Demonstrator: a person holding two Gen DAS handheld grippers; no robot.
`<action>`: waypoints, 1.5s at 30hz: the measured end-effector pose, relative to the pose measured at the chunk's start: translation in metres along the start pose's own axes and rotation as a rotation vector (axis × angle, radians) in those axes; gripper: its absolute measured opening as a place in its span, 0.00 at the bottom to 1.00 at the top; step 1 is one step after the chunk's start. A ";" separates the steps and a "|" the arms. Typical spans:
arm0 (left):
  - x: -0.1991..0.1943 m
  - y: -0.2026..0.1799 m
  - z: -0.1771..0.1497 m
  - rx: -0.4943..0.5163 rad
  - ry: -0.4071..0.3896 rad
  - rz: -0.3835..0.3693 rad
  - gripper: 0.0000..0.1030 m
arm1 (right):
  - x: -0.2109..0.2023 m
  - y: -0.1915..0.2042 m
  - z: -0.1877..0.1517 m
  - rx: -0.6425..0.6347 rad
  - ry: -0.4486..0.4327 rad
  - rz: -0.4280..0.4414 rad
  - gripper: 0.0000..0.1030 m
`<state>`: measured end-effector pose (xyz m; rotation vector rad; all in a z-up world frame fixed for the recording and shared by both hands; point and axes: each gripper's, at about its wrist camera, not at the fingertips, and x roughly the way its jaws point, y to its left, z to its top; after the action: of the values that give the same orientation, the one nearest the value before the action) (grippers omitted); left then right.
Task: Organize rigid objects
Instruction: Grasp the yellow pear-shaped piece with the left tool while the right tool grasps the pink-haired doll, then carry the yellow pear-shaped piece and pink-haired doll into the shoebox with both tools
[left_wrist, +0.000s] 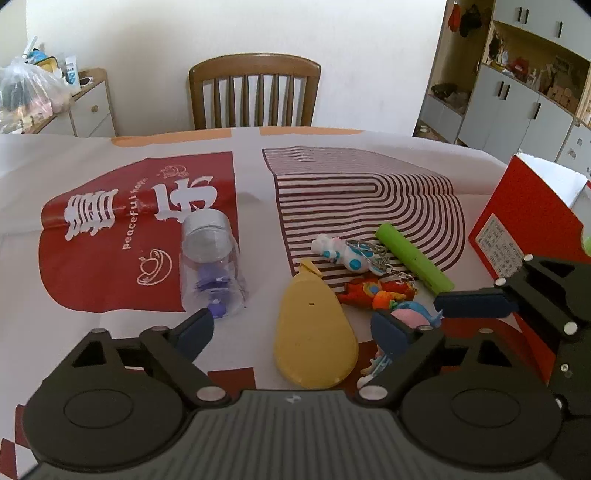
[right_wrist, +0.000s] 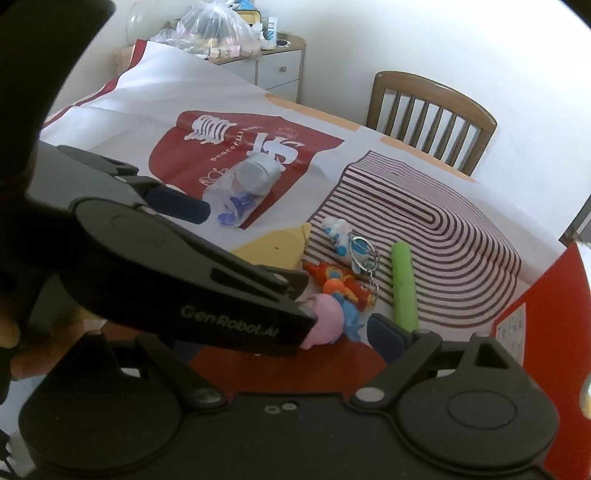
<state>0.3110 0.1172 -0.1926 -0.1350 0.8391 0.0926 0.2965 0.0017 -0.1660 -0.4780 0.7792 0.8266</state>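
Toys lie clustered on the paper-covered table (left_wrist: 243, 177) — a yellow pear-shaped piece (left_wrist: 314, 336), a white-and-blue figure (left_wrist: 343, 253) with a keyring, a red-orange figure (left_wrist: 373, 291), a green cylinder (left_wrist: 413, 258) and a pink-and-blue figure (right_wrist: 332, 317); a clear jar (left_wrist: 210, 262) with a silver lid lies on its side, well apart to the left; left gripper (left_wrist: 291, 328) hangs with jaws spread over the yellow piece, gripping nothing; right gripper (left_wrist: 476, 299) — jaws likewise apart, empty; a red box (left_wrist: 524, 218) stands at the right
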 end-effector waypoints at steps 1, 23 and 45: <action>0.002 0.001 0.000 -0.003 0.004 -0.003 0.86 | 0.002 -0.001 0.000 -0.001 0.001 0.002 0.89; 0.006 -0.011 -0.002 0.060 0.005 -0.002 0.48 | 0.009 -0.004 -0.002 -0.005 0.017 0.037 0.72; -0.046 -0.010 -0.016 0.031 -0.008 -0.034 0.47 | -0.072 0.006 -0.026 0.063 -0.006 -0.001 0.72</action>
<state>0.2695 0.1032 -0.1679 -0.1201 0.8298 0.0481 0.2495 -0.0458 -0.1272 -0.4198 0.7969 0.7999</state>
